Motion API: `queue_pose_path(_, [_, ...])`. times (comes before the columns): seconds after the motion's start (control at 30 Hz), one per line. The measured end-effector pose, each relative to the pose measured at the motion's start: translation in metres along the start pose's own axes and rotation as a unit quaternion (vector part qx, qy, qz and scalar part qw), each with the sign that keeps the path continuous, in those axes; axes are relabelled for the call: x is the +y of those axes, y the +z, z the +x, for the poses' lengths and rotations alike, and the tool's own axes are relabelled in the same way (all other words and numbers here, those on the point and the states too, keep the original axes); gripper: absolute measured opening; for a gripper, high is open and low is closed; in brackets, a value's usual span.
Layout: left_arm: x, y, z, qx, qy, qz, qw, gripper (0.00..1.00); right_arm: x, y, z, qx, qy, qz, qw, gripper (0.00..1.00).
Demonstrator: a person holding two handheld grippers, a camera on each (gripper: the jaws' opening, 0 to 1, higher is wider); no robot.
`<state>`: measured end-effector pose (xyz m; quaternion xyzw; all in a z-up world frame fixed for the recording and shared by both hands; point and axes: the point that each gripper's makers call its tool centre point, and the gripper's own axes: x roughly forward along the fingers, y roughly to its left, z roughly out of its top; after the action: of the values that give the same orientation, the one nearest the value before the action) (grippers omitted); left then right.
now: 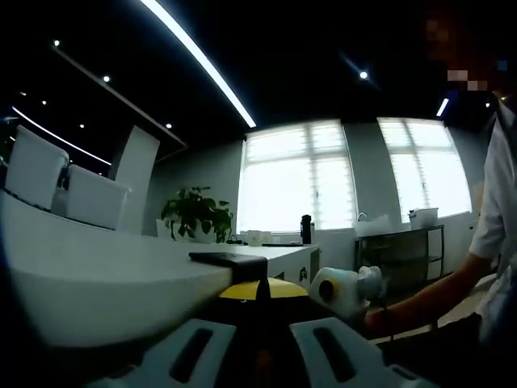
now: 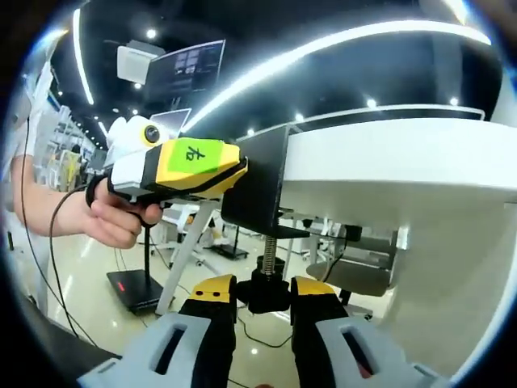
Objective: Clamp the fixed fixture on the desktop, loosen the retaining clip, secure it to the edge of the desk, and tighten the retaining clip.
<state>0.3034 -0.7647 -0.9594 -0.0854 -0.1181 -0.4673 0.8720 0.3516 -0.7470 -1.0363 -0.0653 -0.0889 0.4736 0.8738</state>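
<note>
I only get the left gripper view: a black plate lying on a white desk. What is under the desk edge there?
Observer: That plate is the top of a black clamp hooked over the edge of the desk. A threaded screw hangs below it.
Operator: Is anything touching that screw?
Observer: The right gripper has its jaws either side of the black knob at the screw's lower end, and they look closed on it.
Operator: And my own gripper?
Observer: A hand holds the left gripper with its nose against the clamp's side.
</note>
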Motion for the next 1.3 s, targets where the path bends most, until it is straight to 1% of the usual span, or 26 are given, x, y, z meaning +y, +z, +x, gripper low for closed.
queue_pose_path(0.03, [0.000,0.000,0.000,0.000,0.000,0.000,1.0000,0.02,0.000,0.000,-0.001,0.003,-0.009,-0.003,1.0000,0.25])
queue_pose_path(0.07, [0.000,-0.001,0.000,0.001,0.000,-0.001,1.0000,0.02,-0.003,0.000,-0.004,0.007,-0.044,0.002,0.9990,0.25])
queue_pose_path(0.13, [0.000,-0.001,0.000,0.001,-0.001,-0.001,1.0000,0.02,-0.001,0.001,-0.012,-0.007,-0.101,0.009,0.9948,0.27])
queue_pose_path(0.2, [0.000,-0.001,0.000,0.001,-0.002,-0.002,1.0000,0.02,0.004,-0.002,-0.022,-0.008,-0.157,0.012,0.9876,0.37])
queue_pose_path(0.27, [0.000,-0.001,-0.001,-0.001,-0.002,-0.002,1.0000,0.02,0.010,-0.007,-0.028,0.004,-0.197,0.019,0.9802,0.41])
queue_pose_path(0.3, [0.000,-0.002,-0.001,0.000,0.000,-0.003,1.0000,0.02,0.012,-0.006,-0.029,-0.006,-0.217,0.036,0.9754,0.40])
queue_pose_path(0.33, [0.000,-0.004,-0.001,0.003,0.001,-0.003,1.0000,0.02,0.016,-0.006,-0.030,-0.004,-0.233,0.045,0.9713,0.40])
queue_pose_path(0.37, [0.000,-0.005,-0.001,0.004,0.001,-0.002,1.0000,0.02,0.020,-0.006,-0.029,-0.007,-0.237,0.053,0.9700,0.40])
queue_pose_path(0.4, [0.000,-0.006,-0.001,0.006,0.002,-0.003,1.0000,0.02,0.021,-0.005,-0.030,-0.004,-0.259,0.055,0.9643,0.40])
queue_pose_path(0.43, [0.000,-0.007,0.000,0.007,0.002,-0.004,1.0000,0.02,0.014,0.002,-0.039,-0.019,-0.306,0.043,0.9508,0.40])
queue_pose_path(0.5, [-0.001,-0.008,0.000,0.012,0.001,-0.002,0.9999,0.02,0.012,0.009,-0.044,-0.033,-0.338,0.037,0.9399,0.37])
queue_pose_path(0.53, [-0.001,-0.008,0.001,0.014,0.001,0.001,0.9999,0.02,0.014,0.007,-0.037,-0.025,-0.328,0.037,0.9437,0.36])
queue_pose_path(0.57, [-0.001,-0.008,0.001,0.015,0.002,0.002,0.9999,0.02,0.013,0.006,-0.033,-0.017,-0.328,0.028,0.9439,0.37])
queue_pose_path(0.6, [-0.001,-0.008,0.001,0.016,0.003,0.002,0.9999,0.02,0.007,0.003,-0.032,-0.004,-0.337,0.010,0.9416,0.38])
queue_pose_path(0.73, [-0.001,-0.008,0.001,0.019,0.004,0.005,0.9998,0.02,-0.008,-0.004,-0.023,0.001,-0.345,0.029,0.9381,0.38])
queue_pose_path(0.77, [-0.002,-0.008,0.001,0.019,0.004,0.006,0.9998,0.02,-0.008,-0.004,-0.019,0.000,-0.336,0.032,0.9412,0.37])
queue_pose_path(0.8, [-0.002,-0.007,0.001,0.018,0.003,0.006,0.9998,0.02,-0.004,-0.007,-0.009,0.001,-0.311,0.040,0.9497,0.37])
queue_pose_path(0.83, [-0.002,-0.006,0.001,0.016,0.002,0.004,0.9999,0.02,-0.006,-0.009,-0.006,0.007,-0.307,0.041,0.9507,0.38])
queue_pose_path(0.9, [-0.002,-0.003,0.001,0.010,0.002,0.001,0.9999,0.02,-0.008,-0.013,-0.007,0.018,-0.314,0.029,0.9488,0.35])
queue_pose_path(0.93, [-0.001,-0.001,0.000,0.008,0.002,0.000,1.0000,0.02,-0.010,-0.012,-0.010,0.016,-0.321,0.028,0.9466,0.29])
queue_pose_path(0.97, [-0.001,0.001,0.000,0.006,0.002,0.000,1.0000,0.02,-0.014,-0.012,-0.014,0.013,-0.326,0.034,0.9446,0.25])
queue_pose_path(1.03, [-0.001,0.003,-0.001,0.004,0.001,0.003,1.0000,0.02,-0.016,-0.013,-0.016,0.005,-0.320,0.046,0.9464,0.25])
queue_pose_path(1.17, [0.000,0.004,-0.001,0.002,0.001,0.003,1.0000,0.02,-0.014,-0.011,-0.016,0.005,-0.297,0.024,0.9544,0.24])
queue_pose_path(1.2, [0.000,0.004,-0.001,0.002,0.001,0.003,1.0000,0.02,-0.015,-0.011,-0.015,0.004,-0.287,0.026,0.9577,0.24])
queue_pose_path(1.23, [0.000,0.004,-0.001,0.002,0.001,0.003,1.0000,0.02,-0.014,-0.011,-0.013,0.005,-0.267,0.018,0.9635,0.24])
queue_pose_path(1.3, [0.000,0.004,-0.001,0.003,0.001,0.004,1.0000,0.02,-0.014,-0.011,-0.012,0.005,-0.235,0.013,0.9718,0.24])
